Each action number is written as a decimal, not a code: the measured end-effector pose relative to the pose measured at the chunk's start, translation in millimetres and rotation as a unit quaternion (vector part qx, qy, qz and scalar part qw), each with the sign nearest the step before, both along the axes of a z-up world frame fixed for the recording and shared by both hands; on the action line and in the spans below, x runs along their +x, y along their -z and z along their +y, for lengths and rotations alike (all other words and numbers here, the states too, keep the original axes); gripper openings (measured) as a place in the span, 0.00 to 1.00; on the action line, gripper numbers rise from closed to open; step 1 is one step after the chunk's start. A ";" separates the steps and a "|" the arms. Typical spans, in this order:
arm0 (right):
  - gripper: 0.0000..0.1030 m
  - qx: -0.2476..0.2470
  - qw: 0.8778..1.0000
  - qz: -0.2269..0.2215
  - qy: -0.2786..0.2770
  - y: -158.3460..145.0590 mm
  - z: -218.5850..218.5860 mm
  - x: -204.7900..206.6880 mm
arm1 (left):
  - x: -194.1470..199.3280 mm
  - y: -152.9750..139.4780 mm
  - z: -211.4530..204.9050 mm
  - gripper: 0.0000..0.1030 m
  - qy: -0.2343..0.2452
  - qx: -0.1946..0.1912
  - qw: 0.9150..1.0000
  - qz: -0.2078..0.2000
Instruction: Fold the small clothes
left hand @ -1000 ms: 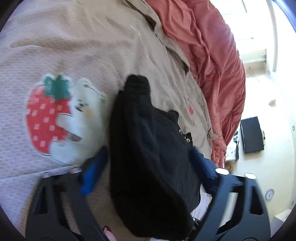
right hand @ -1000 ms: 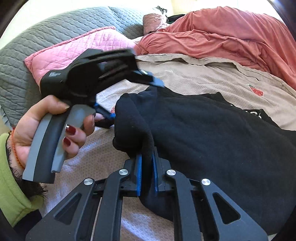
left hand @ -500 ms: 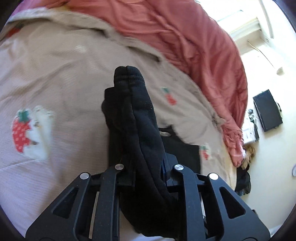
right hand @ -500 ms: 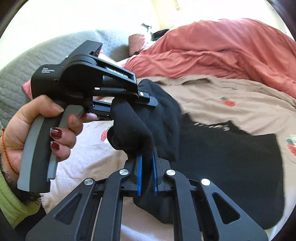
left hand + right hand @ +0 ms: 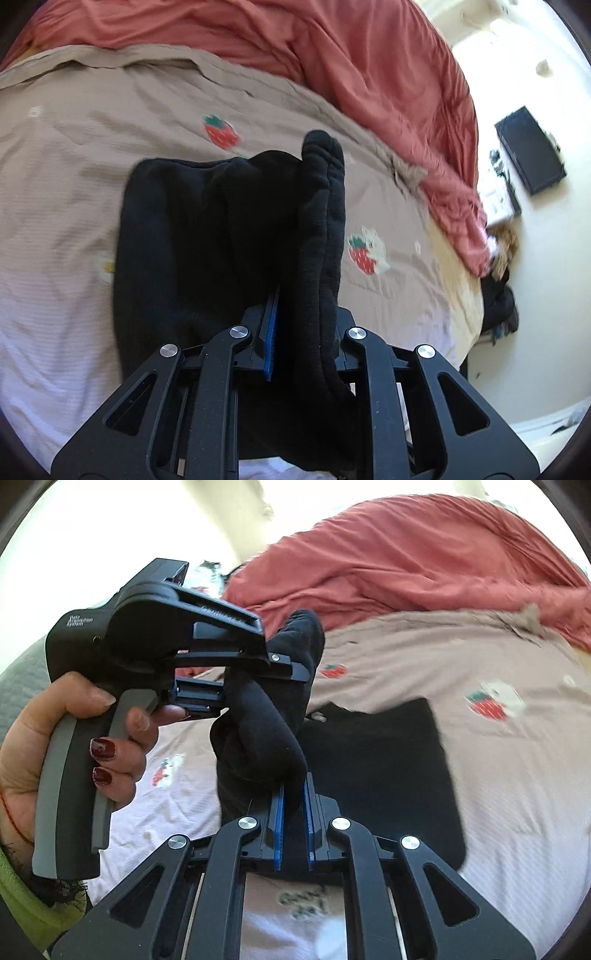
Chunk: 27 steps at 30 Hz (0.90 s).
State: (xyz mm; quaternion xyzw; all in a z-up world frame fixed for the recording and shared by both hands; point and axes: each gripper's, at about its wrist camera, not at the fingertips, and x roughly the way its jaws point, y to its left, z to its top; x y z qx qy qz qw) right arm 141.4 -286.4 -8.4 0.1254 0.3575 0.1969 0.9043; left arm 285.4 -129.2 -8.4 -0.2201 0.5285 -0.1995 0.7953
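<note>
A black garment (image 5: 184, 229) lies partly spread on the beige strawberry-print bedspread (image 5: 74, 147), with one thick edge lifted off it. My left gripper (image 5: 304, 314) is shut on that bunched edge, and only its left blue pad (image 5: 271, 325) shows. In the right wrist view, my right gripper (image 5: 294, 805) is shut on a fold of the same garment (image 5: 376, 768) close beside it. The left gripper (image 5: 266, 686) appears there too, held by a hand (image 5: 37, 738), clamped on the raised cloth just above and to the left of mine.
A salmon duvet (image 5: 369, 66) is heaped along the far side of the bed. Past the bed's right edge, on the floor, are a flat black box (image 5: 528, 151) and a dark clothes pile (image 5: 498, 302). A green sleeve (image 5: 22, 897) is at lower left.
The left gripper went from open around the garment's edge to shut on it. Both grippers then rose and carried the edge across the bed, drawing the cloth over its flat part.
</note>
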 end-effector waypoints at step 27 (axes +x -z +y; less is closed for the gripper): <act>0.54 0.080 0.991 0.091 0.059 24.9 -86.0 14.4 | -38.8 50.7 28.5 0.54 -0.013 0.197 0.979 -0.041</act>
